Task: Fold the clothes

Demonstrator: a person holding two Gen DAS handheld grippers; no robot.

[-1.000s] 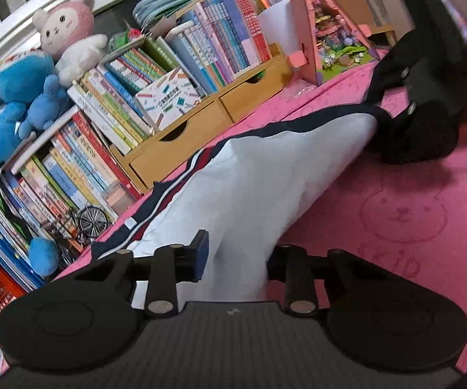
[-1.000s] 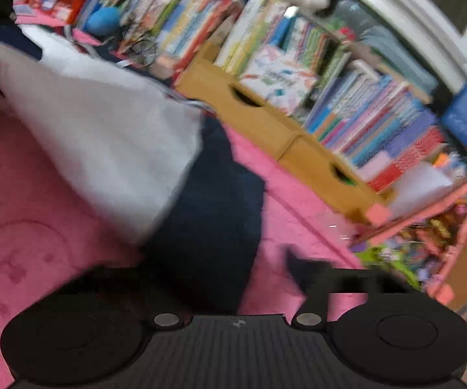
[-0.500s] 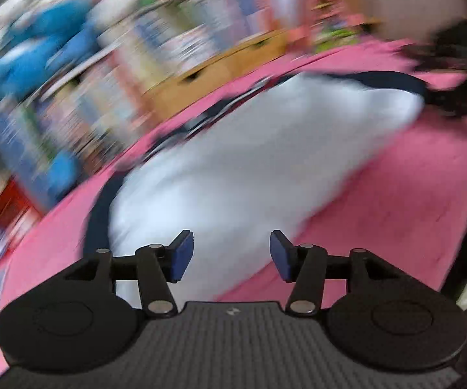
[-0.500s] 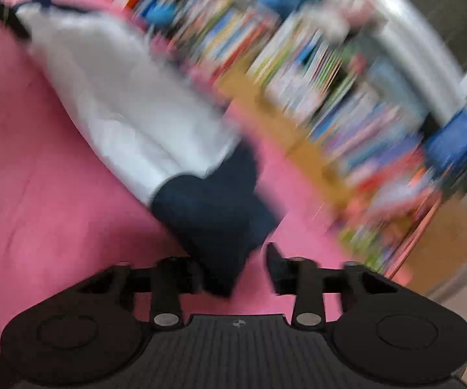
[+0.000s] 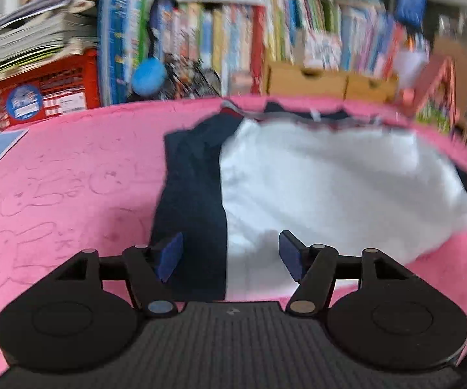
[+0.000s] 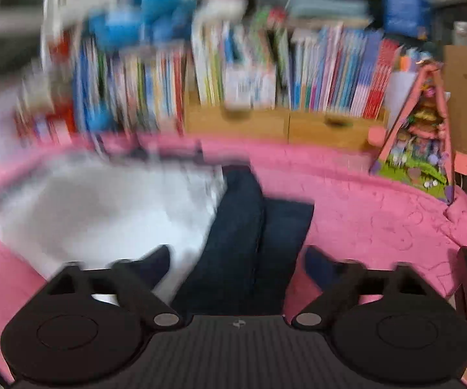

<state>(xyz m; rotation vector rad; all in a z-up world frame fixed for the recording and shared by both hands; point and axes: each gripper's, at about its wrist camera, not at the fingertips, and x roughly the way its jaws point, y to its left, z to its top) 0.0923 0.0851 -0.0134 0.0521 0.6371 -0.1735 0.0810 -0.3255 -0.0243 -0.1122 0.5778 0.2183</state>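
Two grippers hang over the white-and-navy cloth garment [image 5: 330, 188], both pointed down at a slant toward it! Left gripper [image 5: 230, 254]: jaws parting, blue pads about half spread, the garment's near edge lying below and between them, nothing pinched. Right gripper [image 6: 235, 259]: jaws also widening, with the folded navy sleeve [image 6: 249, 243] running up between the fingers, and no pad pressing on it.

The garment lies spread on the pink plush bedspread embossed with rabbits [image 5: 55, 194], white body in the middle, navy at each side. The right wrist view is heavily smeared, so the right fingertips are dark blurs and the far hem is hard to read; the left view cuts the garment's right end at a dark shape on the frame edge.

Behind, a crowded row of colourful books [image 5: 217, 39] over a light wooden drawer box [image 6: 285, 123], a red plastic crate [image 5: 39, 94], blue plush toys [image 5: 149, 74], and a pink triangular toy house [image 6: 421, 136].
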